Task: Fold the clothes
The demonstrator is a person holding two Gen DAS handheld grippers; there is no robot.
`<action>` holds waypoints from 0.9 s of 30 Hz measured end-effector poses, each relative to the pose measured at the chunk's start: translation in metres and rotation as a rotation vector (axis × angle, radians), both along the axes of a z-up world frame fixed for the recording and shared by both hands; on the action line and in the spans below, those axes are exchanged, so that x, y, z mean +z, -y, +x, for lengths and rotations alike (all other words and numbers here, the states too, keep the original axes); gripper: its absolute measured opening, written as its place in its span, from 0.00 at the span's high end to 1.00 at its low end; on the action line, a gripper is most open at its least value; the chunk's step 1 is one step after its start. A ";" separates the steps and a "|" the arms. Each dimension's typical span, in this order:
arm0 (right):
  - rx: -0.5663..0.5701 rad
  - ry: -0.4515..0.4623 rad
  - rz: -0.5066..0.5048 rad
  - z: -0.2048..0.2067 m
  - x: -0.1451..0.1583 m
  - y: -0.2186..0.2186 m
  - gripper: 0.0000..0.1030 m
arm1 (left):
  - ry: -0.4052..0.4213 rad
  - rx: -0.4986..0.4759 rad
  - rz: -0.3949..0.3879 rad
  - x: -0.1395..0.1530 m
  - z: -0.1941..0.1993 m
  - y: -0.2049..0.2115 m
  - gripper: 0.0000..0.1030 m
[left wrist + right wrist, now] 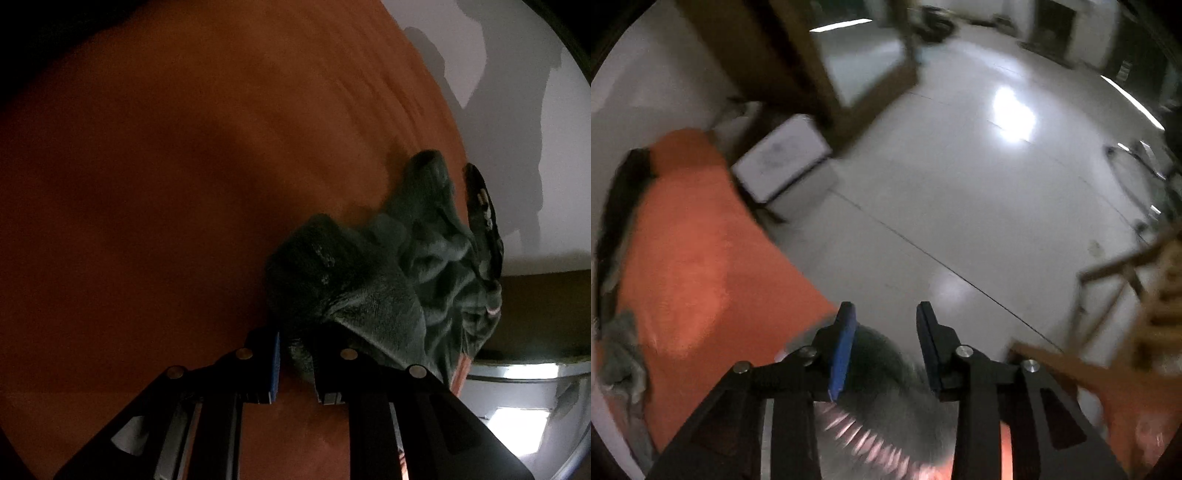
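Over the orange cloth-covered desk (pixel 147 221), left tongs (pixel 297 363) pinched a dark green fleece garment (pixel 388 266); right tongs (pixel 886 350) stood spread, so one-cornered support risked bunching

My left wrist camera looks along its gripper (pixel 295 365) from close above the orange worktop (pixel 166 203), which fills most of the view, with white wall beyond. My right wrist camera looks past its gripper (pixel 886 347) (the picture is blurred) out over the pale floor (pixel 960 184). Both views share the orange worktop and the grey cloth (pixel 388 266).
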State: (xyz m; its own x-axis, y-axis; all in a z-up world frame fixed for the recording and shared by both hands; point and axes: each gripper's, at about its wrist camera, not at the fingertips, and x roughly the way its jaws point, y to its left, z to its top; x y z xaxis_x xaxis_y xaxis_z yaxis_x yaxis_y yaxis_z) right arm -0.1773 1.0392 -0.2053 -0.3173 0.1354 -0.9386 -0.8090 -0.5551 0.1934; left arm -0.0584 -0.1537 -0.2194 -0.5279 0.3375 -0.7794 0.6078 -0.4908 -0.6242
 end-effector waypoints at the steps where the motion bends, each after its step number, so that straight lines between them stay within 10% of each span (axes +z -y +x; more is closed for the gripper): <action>1: 0.005 -0.027 -0.010 0.008 0.007 0.009 0.58 | -0.007 -0.002 0.014 0.000 0.005 0.001 0.83; 3: 0.029 -0.024 -0.010 0.034 0.016 0.030 0.39 | -0.023 -0.007 0.013 0.005 0.018 0.004 0.83; 14: -0.017 -0.250 -0.366 0.123 -0.015 0.167 0.38 | -0.034 0.162 -0.052 0.028 0.051 0.038 0.84; 18: 0.256 -0.357 -0.341 0.071 0.016 0.231 0.38 | -0.064 0.118 -0.105 0.046 0.034 0.037 0.82; 23: 0.802 -0.351 -0.116 0.007 0.077 0.344 0.38 | -0.118 -0.206 -0.261 0.087 -0.036 0.012 0.55; 27: 1.024 -0.318 -0.125 -0.029 0.087 0.406 0.38 | -0.183 -0.418 -0.409 0.115 -0.106 -0.013 0.44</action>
State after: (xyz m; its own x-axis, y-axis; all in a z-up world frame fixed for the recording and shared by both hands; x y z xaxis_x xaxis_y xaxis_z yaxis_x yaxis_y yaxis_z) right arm -0.2060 0.6328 -0.1182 -0.4568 -0.4238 -0.7821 0.1257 -0.9012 0.4149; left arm -0.1641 -0.1410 -0.1041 -0.5531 0.2376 -0.7985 0.2131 -0.8862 -0.4113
